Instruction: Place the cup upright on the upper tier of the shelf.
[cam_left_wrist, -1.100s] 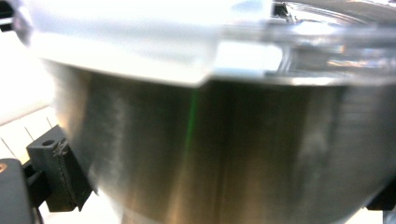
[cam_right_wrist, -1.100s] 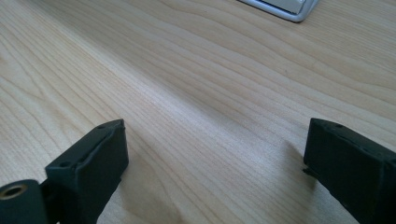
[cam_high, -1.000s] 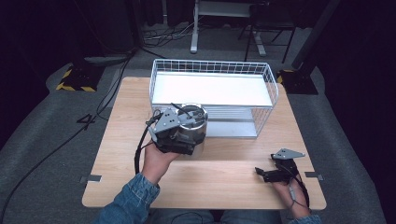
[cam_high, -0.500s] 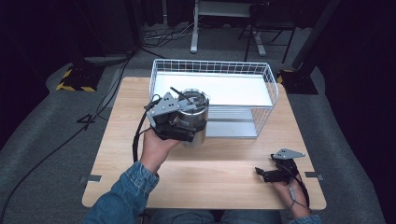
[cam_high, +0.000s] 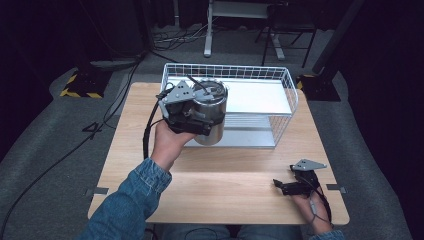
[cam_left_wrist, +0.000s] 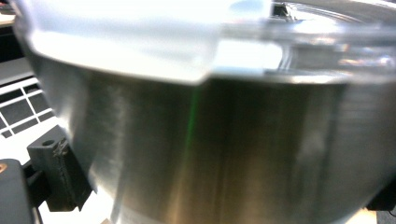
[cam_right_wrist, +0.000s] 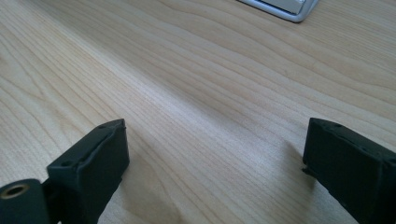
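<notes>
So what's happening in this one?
A person works at a wooden table with a gripper in each hand. The left gripper holds a lidded metal pot up in front of a white wire basket. The right gripper rests near the table's front right, jaws open and empty.
</notes>
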